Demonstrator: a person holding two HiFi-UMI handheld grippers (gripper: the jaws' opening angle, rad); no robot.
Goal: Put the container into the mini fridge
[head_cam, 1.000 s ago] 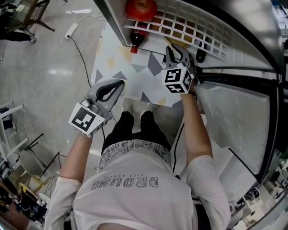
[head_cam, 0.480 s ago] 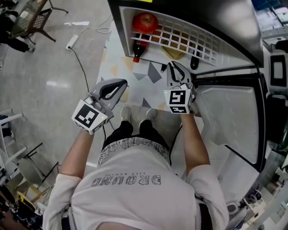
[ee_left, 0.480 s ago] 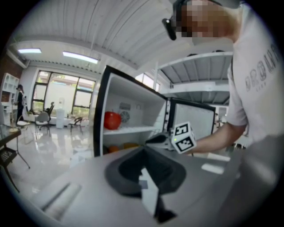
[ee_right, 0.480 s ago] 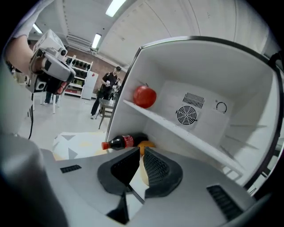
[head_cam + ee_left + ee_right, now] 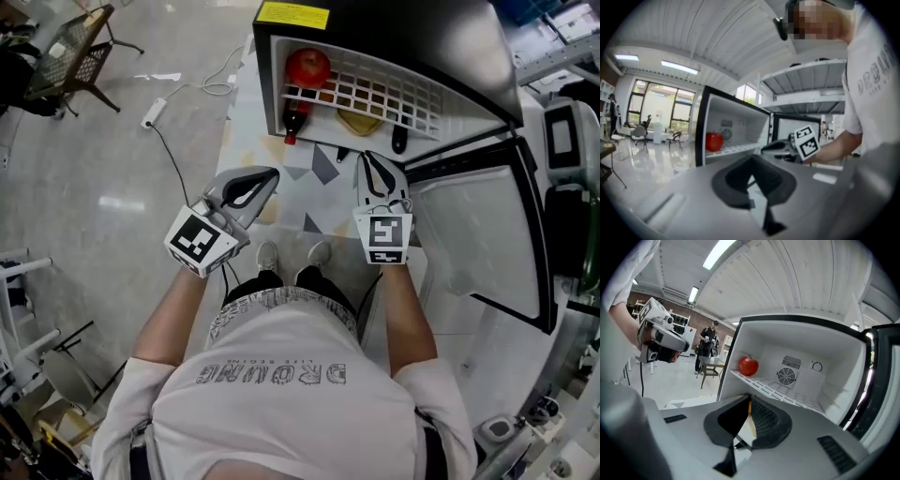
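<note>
The mini fridge [image 5: 394,28] stands open, its door [image 5: 473,234] swung out to the right. A red, apple-shaped round thing [image 5: 307,67] rests on the white wire shelf [image 5: 389,89]; it also shows in the left gripper view [image 5: 714,141] and the right gripper view [image 5: 748,365]. Under the shelf lie a red-capped bottle [image 5: 293,120] and something yellow [image 5: 359,122]. My left gripper [image 5: 270,175] and right gripper [image 5: 372,161] hover side by side in front of the opening, both shut with nothing between the jaws.
A patterned mat [image 5: 314,192] lies on the floor before the fridge. A power strip with its cable [image 5: 150,64] and a chair [image 5: 75,42] are off to the left. A person [image 5: 708,345] stands by a table far back.
Both grippers have drawn back from the fridge, the right one away from the shelf's edge. More of the fridge's top and its door now shows.
</note>
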